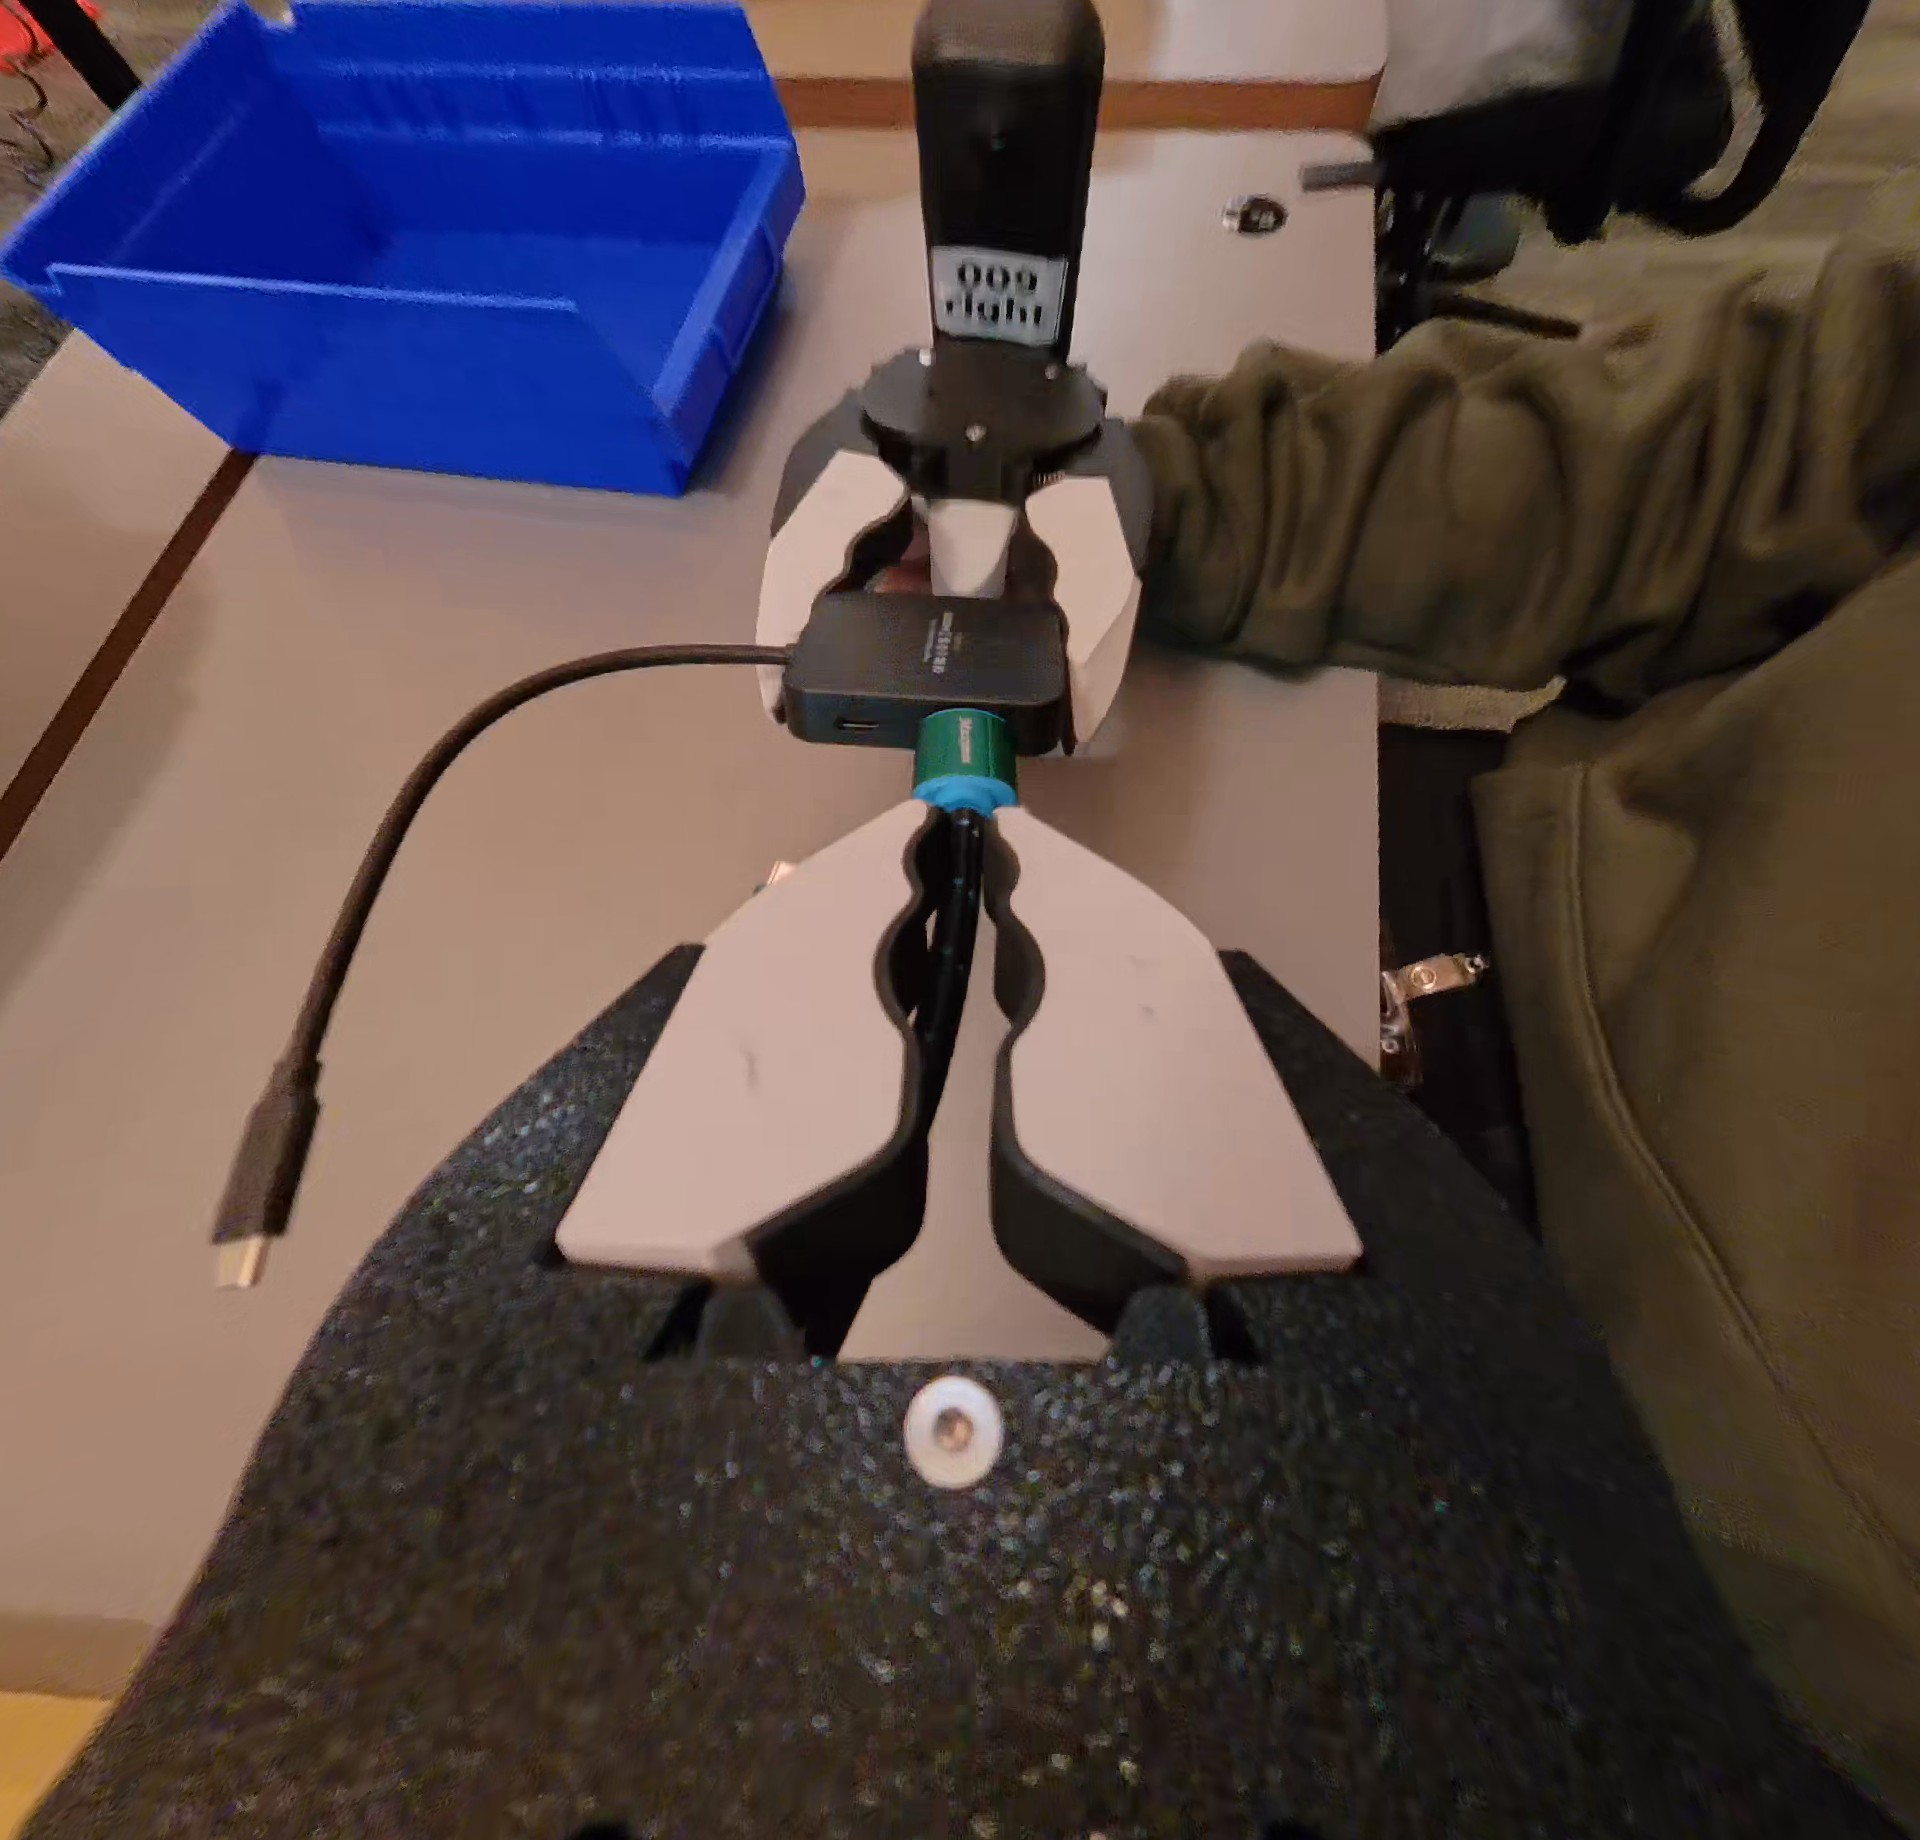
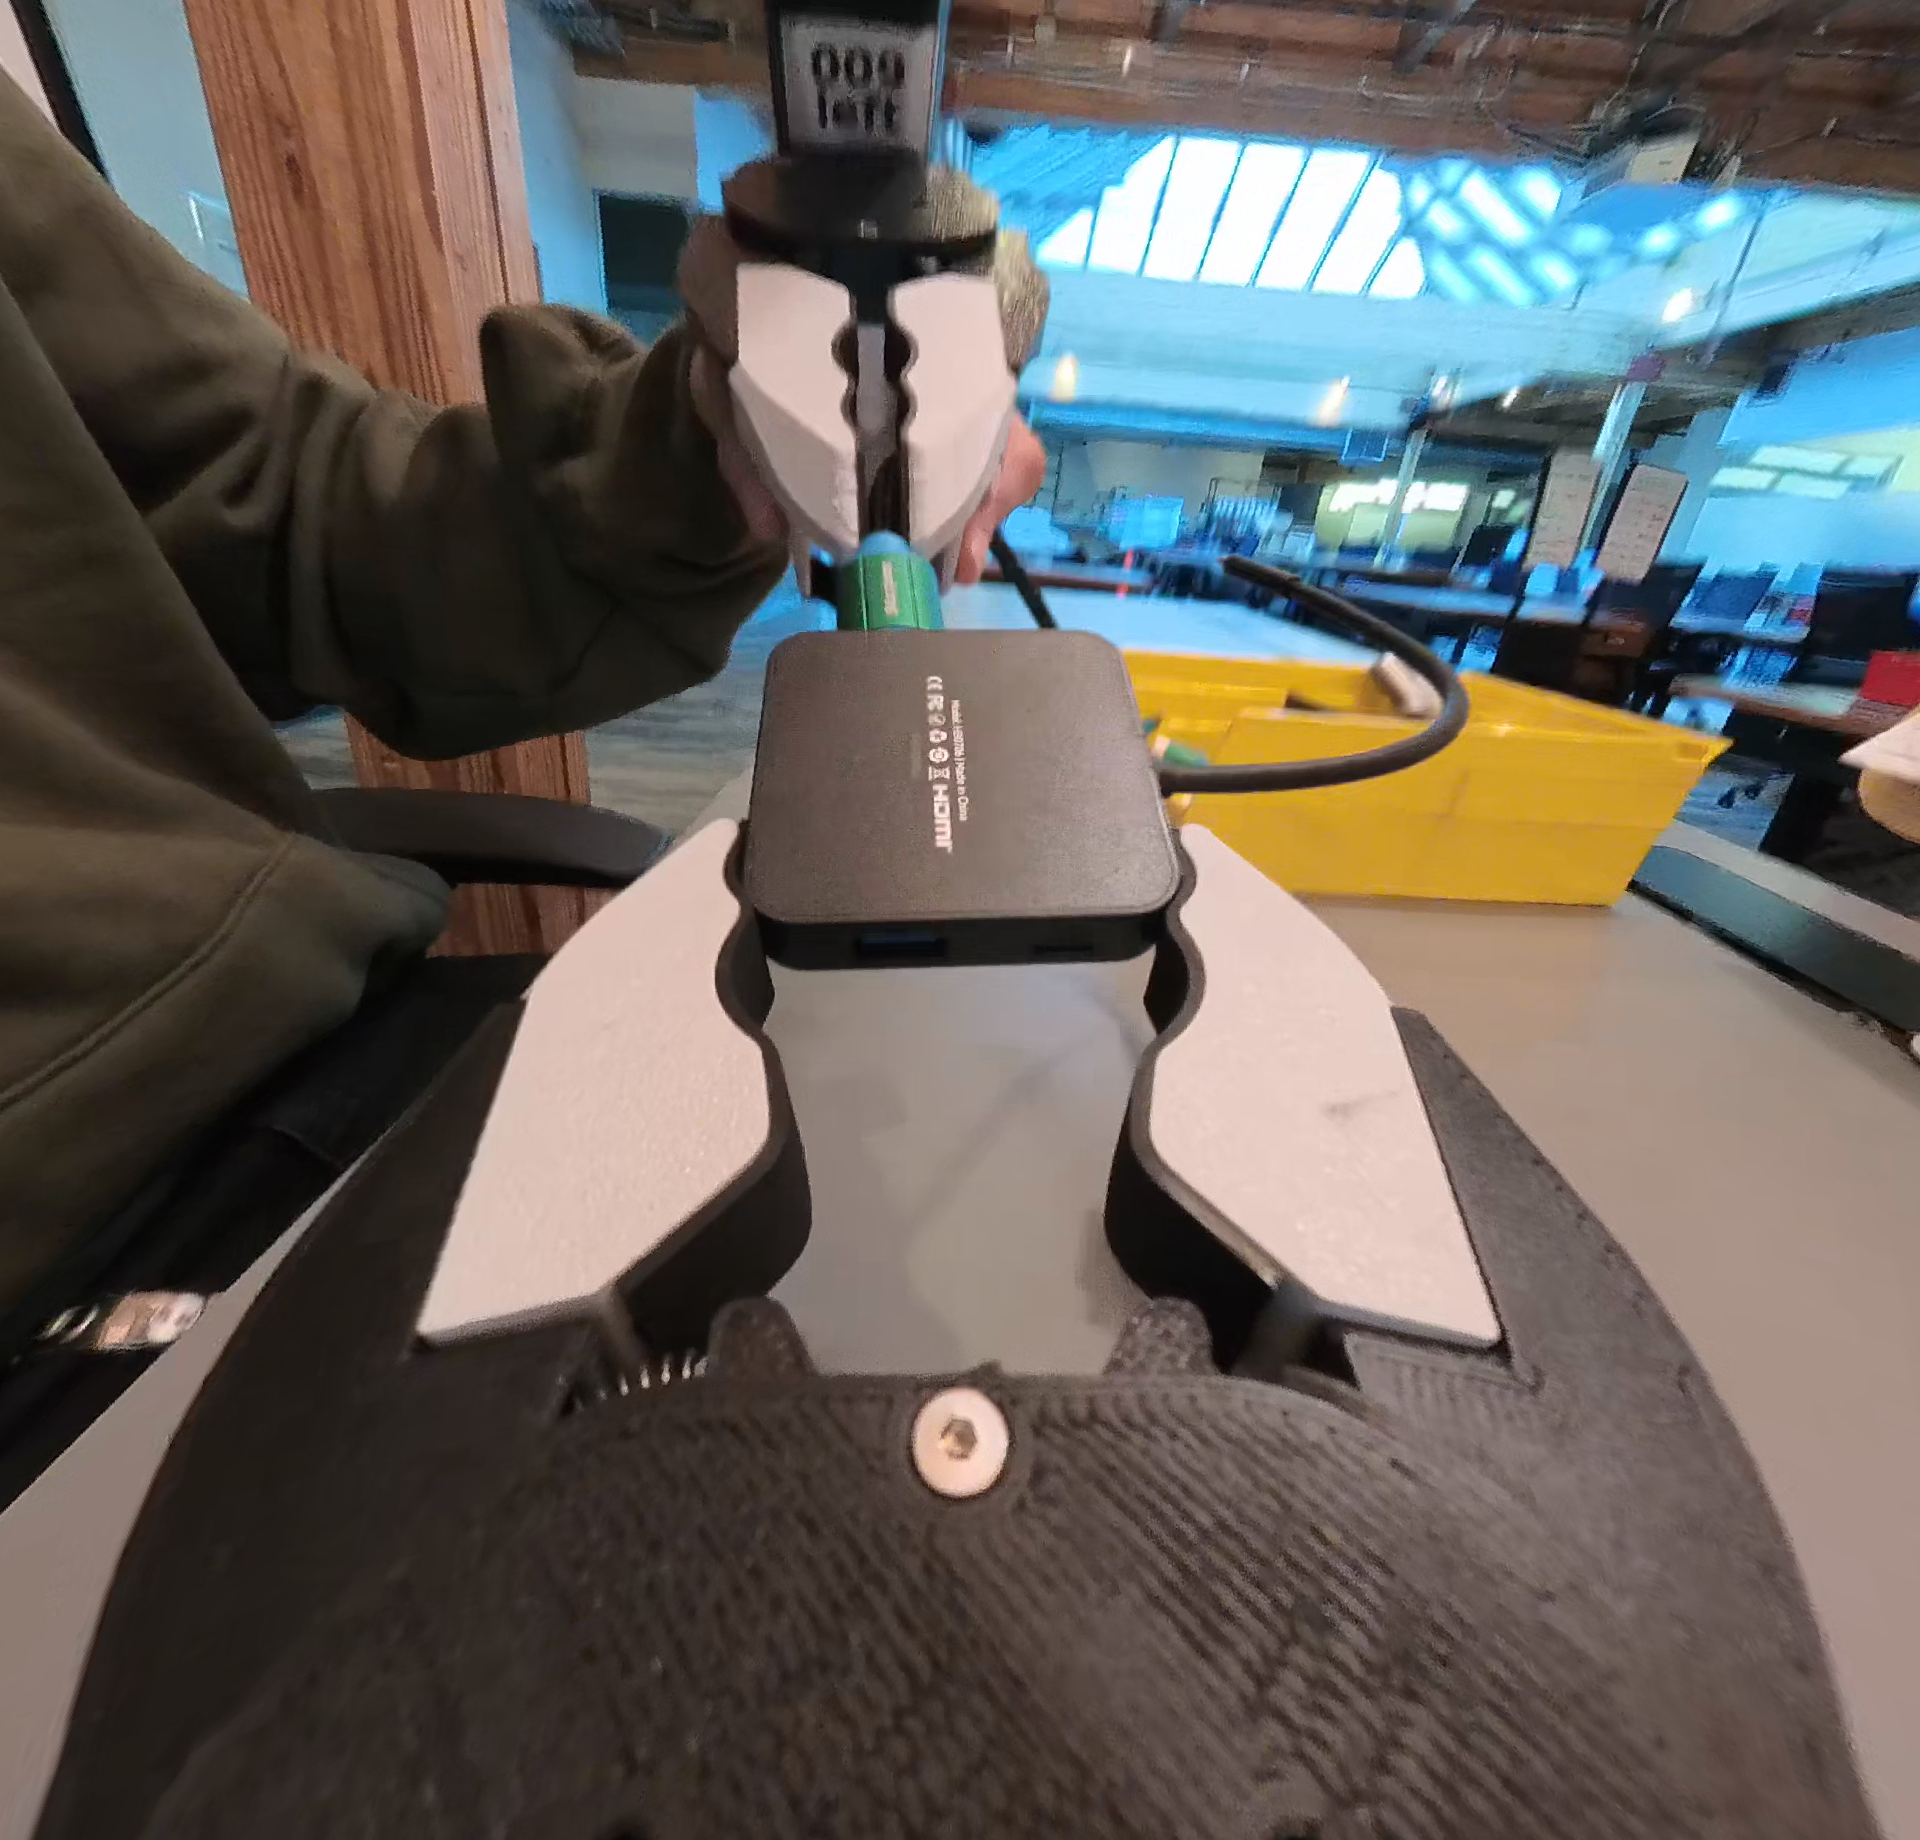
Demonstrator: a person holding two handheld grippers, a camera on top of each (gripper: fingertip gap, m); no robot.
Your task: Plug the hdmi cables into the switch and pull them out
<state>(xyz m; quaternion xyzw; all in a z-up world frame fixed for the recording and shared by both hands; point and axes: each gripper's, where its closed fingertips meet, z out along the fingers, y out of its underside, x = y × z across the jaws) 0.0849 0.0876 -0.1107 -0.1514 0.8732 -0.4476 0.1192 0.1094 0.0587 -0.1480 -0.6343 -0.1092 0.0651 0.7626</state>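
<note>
With my right claw clamped on the flat black plastic switch above the worktop, my left claw pinched the black cable behind the green-shelled HDMI plug, apparently seated; pulling straight out seemed next.

the switch sits between the 2 grippers, above the desk. the right gripper is behind it in the left wrist view, its fingers on either side of the switch. the left gripper is in front, fingers closed around the hdmi cable just behind the plug, which meets the switch's near edge. a short cable leaves the switch's left side and hangs toward the desk. a bin stands on the desk, behind and left. a tray lies beyond the switch in the right wrist view.
</note>
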